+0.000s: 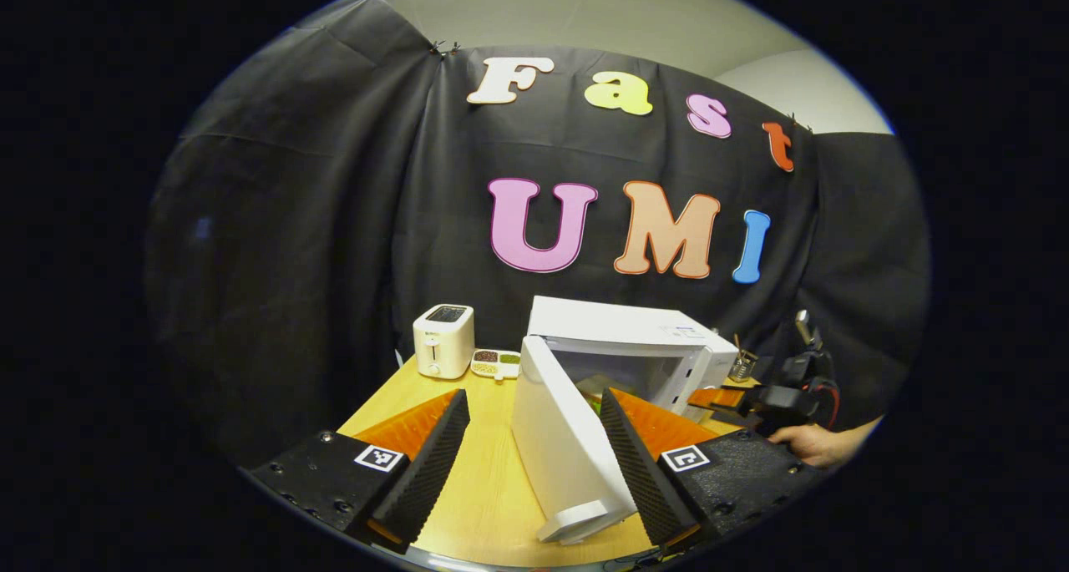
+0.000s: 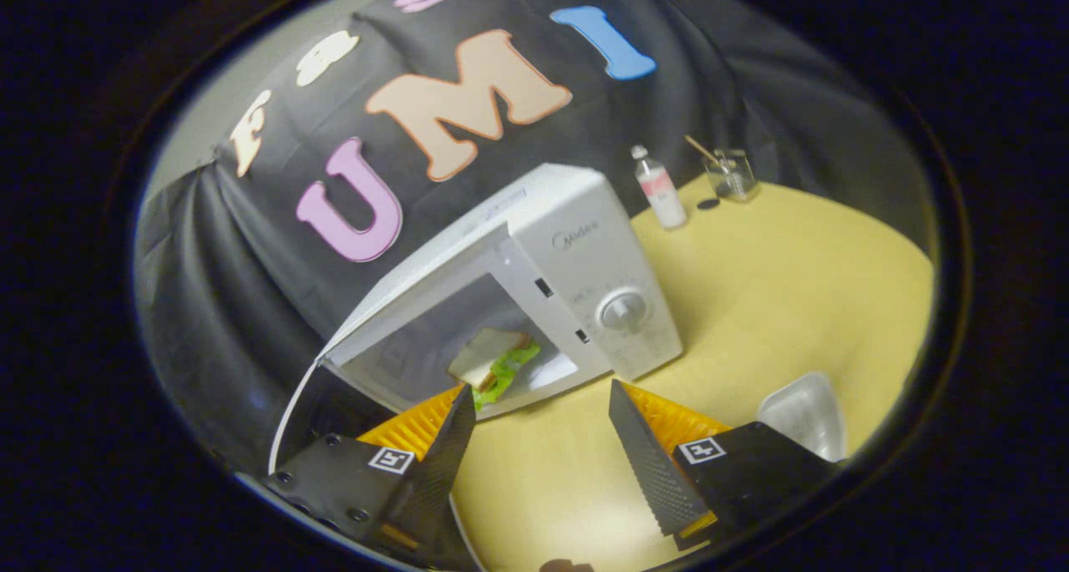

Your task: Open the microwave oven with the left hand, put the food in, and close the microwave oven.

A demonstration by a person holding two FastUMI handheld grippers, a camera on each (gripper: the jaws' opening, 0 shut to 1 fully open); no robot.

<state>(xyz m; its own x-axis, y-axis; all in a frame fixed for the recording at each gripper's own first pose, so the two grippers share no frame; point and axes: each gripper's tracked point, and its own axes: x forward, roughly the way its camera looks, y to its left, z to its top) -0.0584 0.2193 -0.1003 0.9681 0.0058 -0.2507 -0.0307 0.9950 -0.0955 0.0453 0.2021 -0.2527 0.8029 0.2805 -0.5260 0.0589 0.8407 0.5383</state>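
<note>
Microwave oven (image 2: 534, 280) open on the worktop (image 2: 793, 288), sandwich (image 2: 493, 359) already inside; only the closing appears to be left.

In the right gripper view the sandwich, with green lettuce showing, is seen lying on the cavity floor, and the right gripper (image 2: 541, 438) is held just outside with its jaws wide and nothing between them. In the left gripper view the door (image 1: 559, 438) is seen swung out toward the left gripper (image 1: 534, 438), whose jaws are spread wide, the door's free edge lying between them but not clamped. Opening and loading are judged done. A toaster (image 1: 443, 340) is seen well behind.
</note>
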